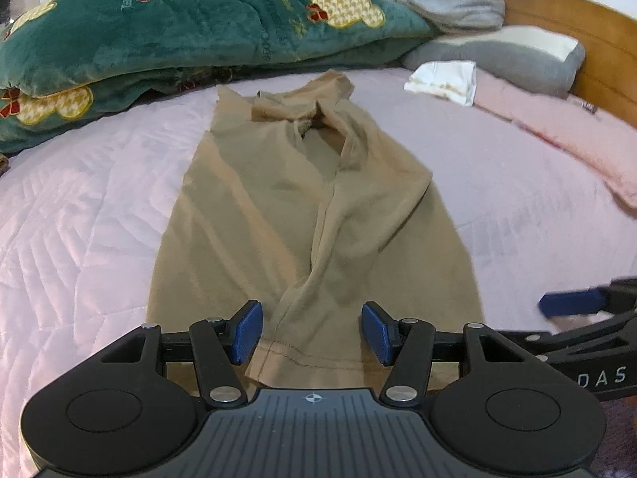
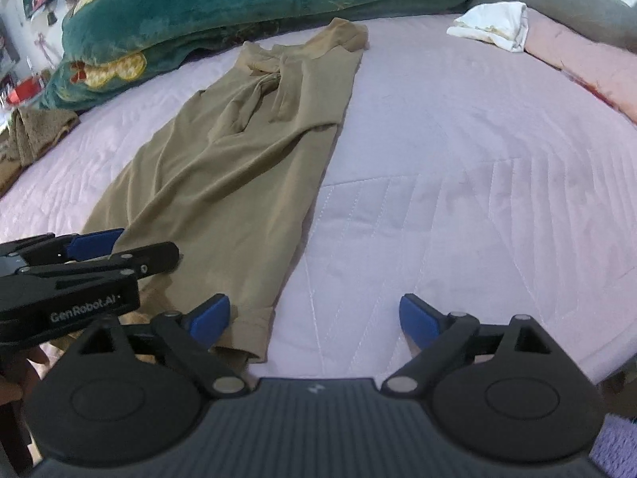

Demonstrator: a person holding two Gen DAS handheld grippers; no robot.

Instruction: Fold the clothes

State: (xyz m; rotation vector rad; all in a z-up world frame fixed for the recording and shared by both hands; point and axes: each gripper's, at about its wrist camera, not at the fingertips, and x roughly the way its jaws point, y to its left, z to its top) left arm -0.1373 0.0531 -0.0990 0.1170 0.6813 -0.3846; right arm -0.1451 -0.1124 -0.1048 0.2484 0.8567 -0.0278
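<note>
Hovering low over the near end of the bed, the left gripper stands wide open, its blue pads either side of the stitched hem of a tan, soft-knit long garment without closing on it. The right gripper is spread just as wide and holds nothing; its left pad sits just beside the garment's near corner, while its right pad hangs over the bare pale pink quilted bedspread. In the right wrist view the left gripper's black body reaches in from the left edge, over the garment's near edge. The garment lies lengthwise along the bed, folded narrow, with a crease running up its middle and its collar end bunched at the far side. Beyond that end lies a dark green plush blanket with gold and red embroidered patches. To the right, near the wooden headboard, rest a grey pillow, a small crumpled white cloth and a folded pink blanket.
</note>
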